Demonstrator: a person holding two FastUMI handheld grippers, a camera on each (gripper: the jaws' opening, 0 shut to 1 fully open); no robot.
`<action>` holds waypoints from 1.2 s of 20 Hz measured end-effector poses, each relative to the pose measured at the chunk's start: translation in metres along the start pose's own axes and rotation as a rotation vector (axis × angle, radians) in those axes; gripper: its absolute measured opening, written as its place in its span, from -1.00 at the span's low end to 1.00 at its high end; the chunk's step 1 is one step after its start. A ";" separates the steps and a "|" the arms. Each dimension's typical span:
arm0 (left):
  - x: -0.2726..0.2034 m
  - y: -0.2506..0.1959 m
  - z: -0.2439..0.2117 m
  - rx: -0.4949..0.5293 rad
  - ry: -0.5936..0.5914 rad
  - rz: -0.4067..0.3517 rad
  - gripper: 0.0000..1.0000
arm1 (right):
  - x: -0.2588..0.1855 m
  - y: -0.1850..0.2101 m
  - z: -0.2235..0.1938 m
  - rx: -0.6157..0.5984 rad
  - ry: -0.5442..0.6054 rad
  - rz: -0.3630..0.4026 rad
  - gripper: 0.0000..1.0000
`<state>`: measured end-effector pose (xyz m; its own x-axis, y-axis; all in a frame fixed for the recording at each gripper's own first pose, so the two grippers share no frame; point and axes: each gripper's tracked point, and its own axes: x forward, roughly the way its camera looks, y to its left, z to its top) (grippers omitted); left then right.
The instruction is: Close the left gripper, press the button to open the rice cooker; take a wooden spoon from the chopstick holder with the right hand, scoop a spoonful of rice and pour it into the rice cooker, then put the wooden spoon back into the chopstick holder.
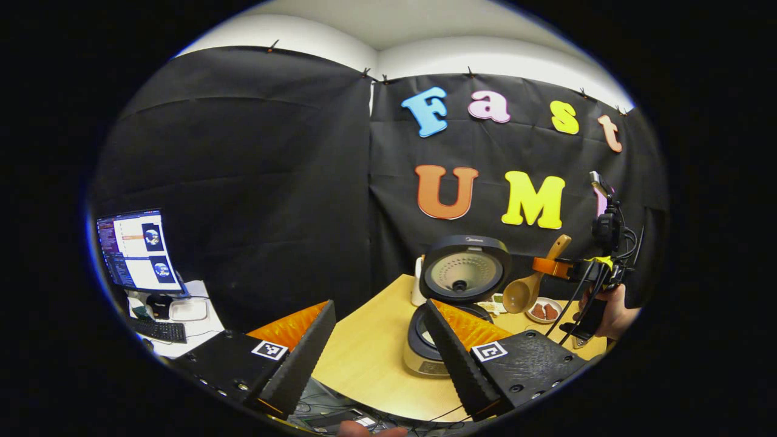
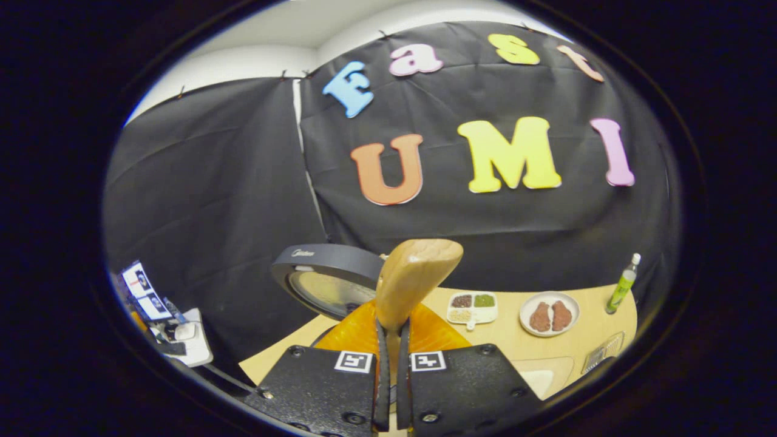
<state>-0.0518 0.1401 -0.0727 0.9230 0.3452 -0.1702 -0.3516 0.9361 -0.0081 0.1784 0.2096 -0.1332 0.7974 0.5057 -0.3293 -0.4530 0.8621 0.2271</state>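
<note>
The rice cooker [image 1: 425, 349] stands on the wooden table [image 1: 370, 358] with its lid [image 1: 464, 270] raised upright. My left gripper [image 1: 376, 358] is open, its right finger in front of the cooker's body and nothing between the fingers. To the right of the lid, a hand [image 1: 616, 312] holds my right gripper [image 1: 555, 267], shut on the wooden spoon [image 1: 525, 290]; the spoon's bowl hangs down-left and its handle points up-right. In the right gripper view, my right gripper [image 2: 392, 331] clamps the spoon [image 2: 416, 273], with the cooker lid [image 2: 331, 282] just left of it.
A plate of reddish pieces [image 2: 549, 314], a small divided dish [image 2: 472, 306], a green bottle [image 2: 622, 285] and a clear container [image 2: 604, 352] stand on the table's right part. A white object [image 1: 417, 282] stands behind the cooker. A monitor [image 1: 136, 252] and keyboard [image 1: 158, 331] sit off left.
</note>
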 end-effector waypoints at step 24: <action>0.055 -0.216 -0.012 0.050 0.059 -0.266 0.89 | -0.137 -0.426 -0.038 0.199 -0.010 -0.599 -0.80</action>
<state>0.0732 -0.0435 -0.0923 0.9705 0.0837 -0.2261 -0.0887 0.9960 -0.0118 0.2470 -0.2256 -0.2199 0.8938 -0.0643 -0.4438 0.1557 0.9726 0.1728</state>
